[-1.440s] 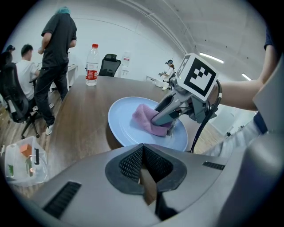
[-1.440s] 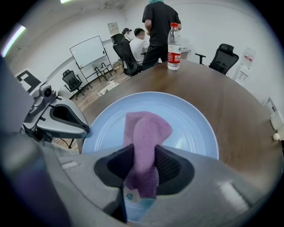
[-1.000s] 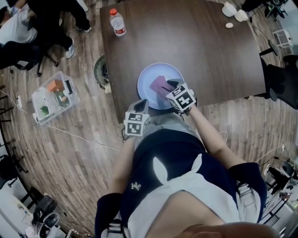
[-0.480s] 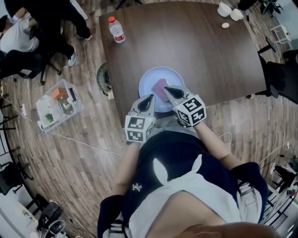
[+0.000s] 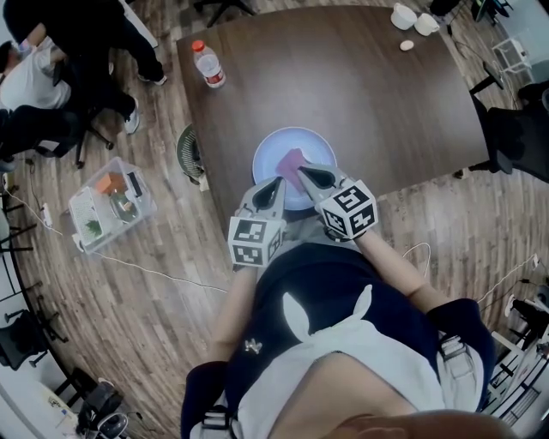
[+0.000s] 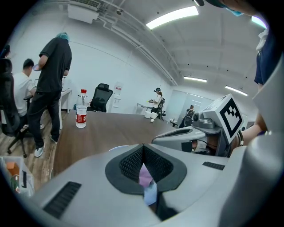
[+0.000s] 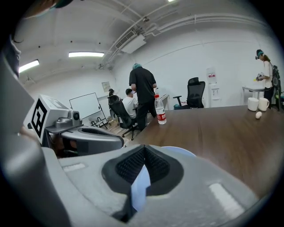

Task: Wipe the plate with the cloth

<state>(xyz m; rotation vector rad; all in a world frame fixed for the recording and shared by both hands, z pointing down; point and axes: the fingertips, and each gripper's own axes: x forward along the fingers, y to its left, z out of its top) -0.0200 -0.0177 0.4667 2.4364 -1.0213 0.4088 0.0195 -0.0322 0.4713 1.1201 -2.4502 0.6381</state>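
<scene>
A pale blue plate (image 5: 319, 144) sits near the front edge of the dark wooden table (image 5: 369, 94). A purple cloth (image 5: 291, 161) lies loose on it. Both grippers hover side by side above the plate's near rim, pointing at the cloth. My left gripper (image 5: 278, 183) is shut and empty; through the slit under its pads I see the cloth (image 6: 145, 175) and plate (image 6: 151, 195). My right gripper (image 5: 303, 172) is also shut, holding nothing. In the right gripper view the closed jaws (image 7: 144, 150) cover most of the plate (image 7: 179, 151).
A water bottle (image 5: 208, 64) stands at the table's far left corner, and white cups (image 5: 403, 17) at its far right. On the floor to the left are a clear plastic box (image 5: 111, 201) and a round fan (image 5: 187, 152). People and office chairs occupy the far left.
Both grippers have lifted off the plate and drawn back toward the person. The right gripper has come away from the cloth, which stays on the plate.
</scene>
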